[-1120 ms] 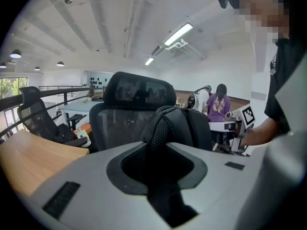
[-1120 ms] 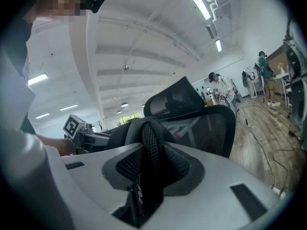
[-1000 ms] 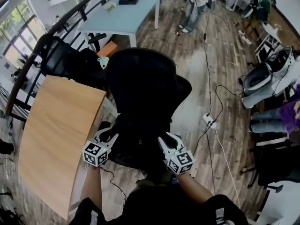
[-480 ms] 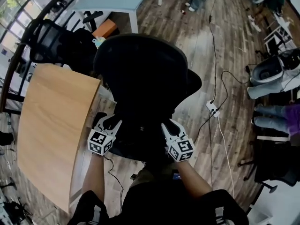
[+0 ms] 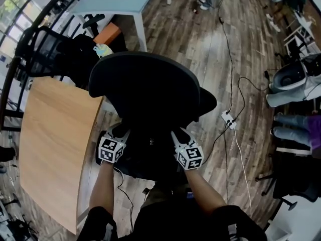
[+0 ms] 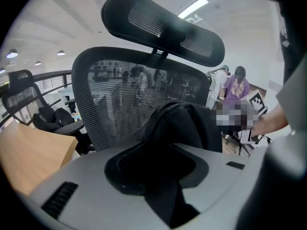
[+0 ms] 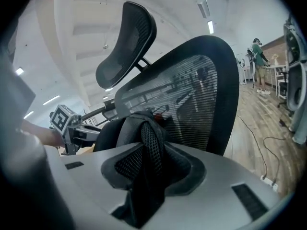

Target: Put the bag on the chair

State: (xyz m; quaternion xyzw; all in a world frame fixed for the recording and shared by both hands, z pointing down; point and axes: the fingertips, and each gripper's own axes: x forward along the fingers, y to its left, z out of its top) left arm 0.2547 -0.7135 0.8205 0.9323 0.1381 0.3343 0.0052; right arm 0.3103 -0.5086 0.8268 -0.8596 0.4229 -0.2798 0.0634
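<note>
A black office chair (image 5: 143, 87) stands right in front of me, its mesh back (image 6: 120, 99) and headrest filling both gripper views. The black bag (image 5: 149, 145) hangs low over the seat, dark against it. My left gripper (image 5: 120, 132) holds one black strap (image 6: 165, 202) between its jaws. My right gripper (image 5: 178, 133) holds a mesh strap (image 7: 151, 152) the same way. Both pairs of jaws have just been opening a little, with the straps still pinched between them. The bag's body (image 7: 136, 123) bulges just ahead of the jaws, against the chair back (image 7: 201, 90).
A wooden desk (image 5: 55, 144) runs along the left, close to the chair. A second black chair (image 5: 50, 49) and a pale blue table (image 5: 120, 4) stand behind. A power strip with cables (image 5: 228, 118) lies on the floor at right, near a seated person (image 5: 301, 129).
Both grippers have sunk and moved forward with the bag, toward the chair's seat. The chair back now covers more of the head view.
</note>
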